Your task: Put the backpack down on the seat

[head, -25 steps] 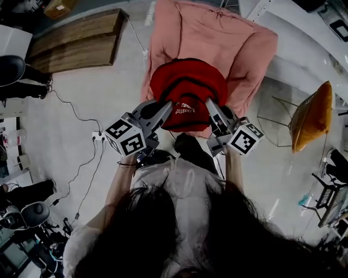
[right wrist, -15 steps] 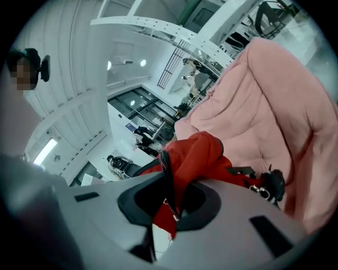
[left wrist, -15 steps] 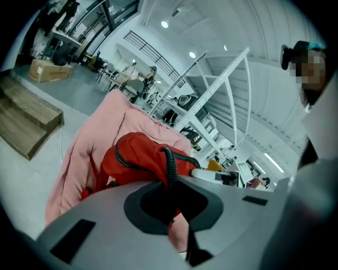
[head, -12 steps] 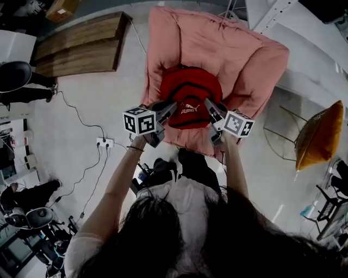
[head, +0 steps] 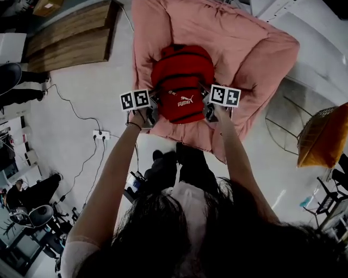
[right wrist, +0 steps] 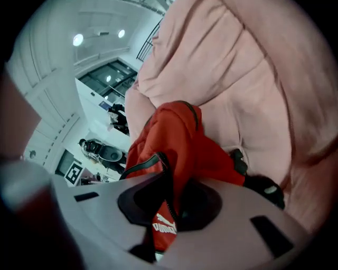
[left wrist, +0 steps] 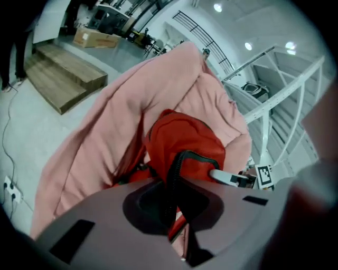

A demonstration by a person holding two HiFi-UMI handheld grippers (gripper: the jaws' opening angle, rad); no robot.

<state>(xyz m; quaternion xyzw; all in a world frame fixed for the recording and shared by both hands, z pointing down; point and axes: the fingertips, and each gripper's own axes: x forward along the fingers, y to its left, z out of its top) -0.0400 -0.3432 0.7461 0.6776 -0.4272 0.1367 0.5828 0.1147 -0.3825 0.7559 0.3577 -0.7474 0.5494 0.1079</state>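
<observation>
Pink cushioning of the seat lies under the red backpack, whose long axis runs away from us. We flank its near end, the left gripper and right gripper each clamped on its fabric, equally near; we judge that letting go comes next.

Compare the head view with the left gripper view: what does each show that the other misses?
Head view only: the white logo on the red backpack, a floor power strip, an orange chair. Left gripper view only: the left hand-held gripper with jaws shut on the backpack's black trim, and ceiling lights. Both: the backpack on the pink beanbag seat, the wooden platform.
</observation>
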